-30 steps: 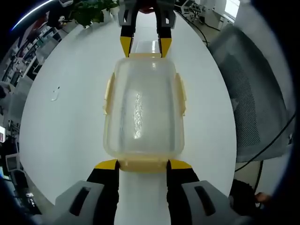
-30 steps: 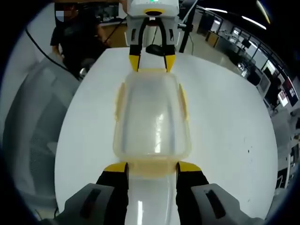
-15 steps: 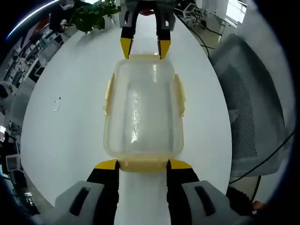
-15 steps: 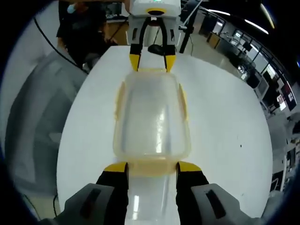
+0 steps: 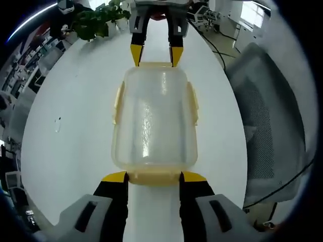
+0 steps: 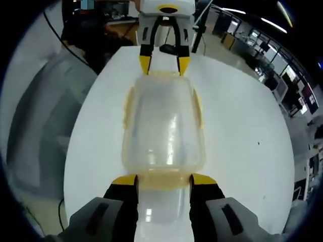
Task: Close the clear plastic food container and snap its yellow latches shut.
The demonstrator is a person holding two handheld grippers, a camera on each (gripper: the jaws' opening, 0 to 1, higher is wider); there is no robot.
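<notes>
**Box held end to end between both claws**

I see the box [image 5: 154, 118] lying lid-up in the middle of the white desk [image 5: 65, 146], lengthwise between my two claws. It is clear, frosted plastic with rounded corners, glare streaks running along the lid. Yellow latches [image 5: 117, 103] sit along both long sides and lie flat against the wall; a yellow tab also runs across each short end.

Left claw [image 5: 154, 176]: jaws spread, yellow tips just beside the near end's corners, the end tab between them. Whether the tips press the box or only flank it, I can't tell. Right claw [image 6: 164, 179]: same pose at the opposite end, jaws spread around that tab. Each claw shows at the far end in the other's view, tips at the box's far edge.

Whether the end latches are snapped down is hard to read; the box's curve hides their lower edges. A mesh chair [image 5: 265, 121] stands beside the desk, and a plant [image 5: 93, 17] at its far edge, partly cut off.
</notes>
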